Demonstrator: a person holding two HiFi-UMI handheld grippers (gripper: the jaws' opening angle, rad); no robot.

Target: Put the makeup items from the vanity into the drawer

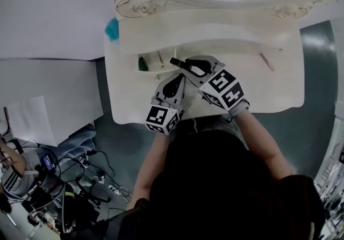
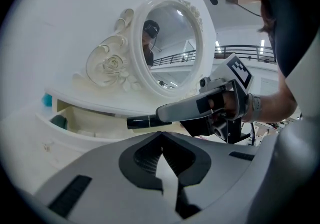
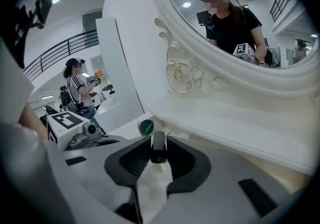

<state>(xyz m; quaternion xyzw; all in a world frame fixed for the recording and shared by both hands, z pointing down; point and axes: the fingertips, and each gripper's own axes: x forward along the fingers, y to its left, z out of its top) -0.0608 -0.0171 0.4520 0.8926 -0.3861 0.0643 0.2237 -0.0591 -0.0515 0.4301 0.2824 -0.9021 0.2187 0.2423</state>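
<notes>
Over the counter [image 1: 279, 94], right hand-held gripper [image 3: 159, 143] grasps a black tube [image 3: 158, 147] pointing straight ahead; left hand-held gripper [image 2: 161, 143] clenched, empty.

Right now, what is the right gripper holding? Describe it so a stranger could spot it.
On the white vanity, at its open drawer, the right gripper is shut on a slim black tube. It is the only black item: the drawer holds a green item, and a pink pencil lies far right.

Black top [image 1: 215, 180], perhaps pale wristband [image 1: 240, 107]
</notes>
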